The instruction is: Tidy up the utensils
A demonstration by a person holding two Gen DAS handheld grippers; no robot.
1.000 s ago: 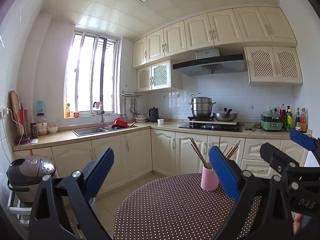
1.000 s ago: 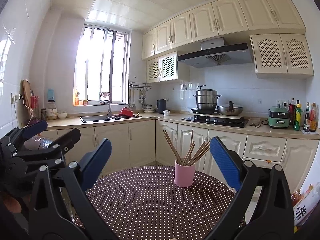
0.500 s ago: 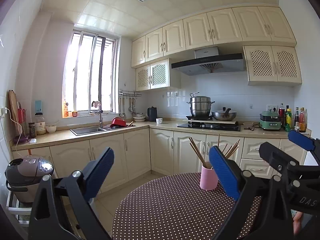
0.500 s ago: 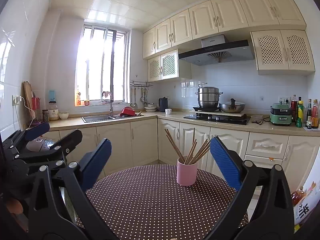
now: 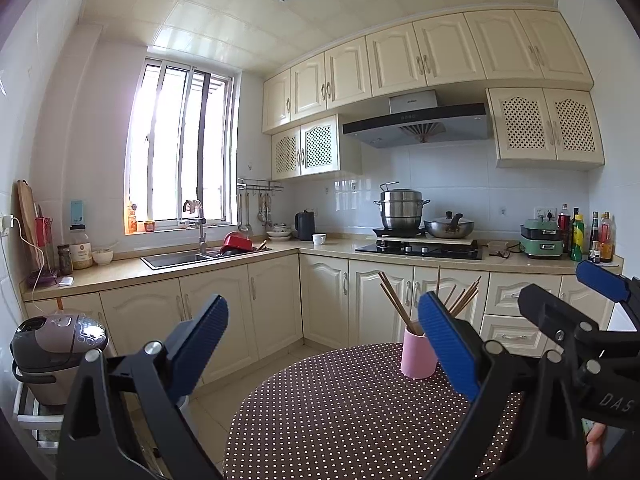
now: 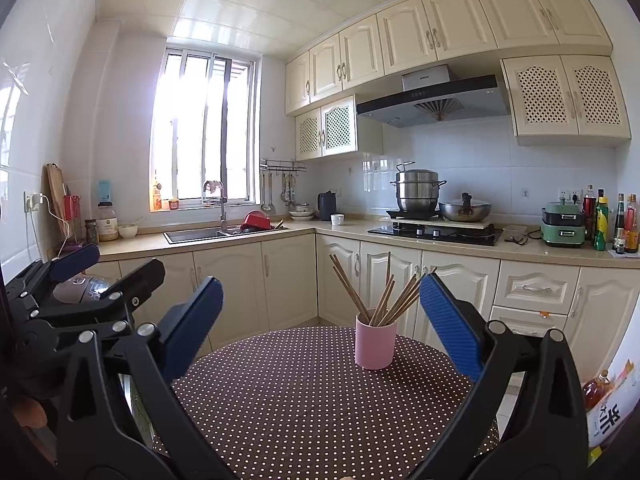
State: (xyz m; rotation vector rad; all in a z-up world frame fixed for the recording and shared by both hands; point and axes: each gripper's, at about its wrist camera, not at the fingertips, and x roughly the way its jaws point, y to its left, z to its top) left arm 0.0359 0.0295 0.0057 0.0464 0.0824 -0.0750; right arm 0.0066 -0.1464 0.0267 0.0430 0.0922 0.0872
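Observation:
A pink cup [image 5: 418, 354] [image 6: 375, 344] stands upright at the far side of a round table with a brown polka-dot cloth [image 5: 352, 412] [image 6: 312, 400]. Several wooden chopsticks [image 5: 394, 298] [image 6: 384, 294] stand in the cup. My left gripper [image 5: 322, 324] is open and empty, held above the table's near left part. My right gripper [image 6: 320, 306] is open and empty, facing the cup from the near side. Each gripper also shows at the edge of the other's view, the right gripper [image 5: 568, 300] and the left gripper [image 6: 108, 264].
A rice cooker [image 5: 56, 348] sits on a low rack at the left. Kitchen cabinets [image 6: 288, 280] run behind the table, with a sink [image 6: 196, 235], a stove with pots [image 6: 436, 232] and bottles [image 6: 608, 224] on the counter. A packaged item [image 6: 608, 412] stands at the right.
Both views have tilted slightly upward, so the cup and table sit a little lower in frame. Both grippers stay open and empty.

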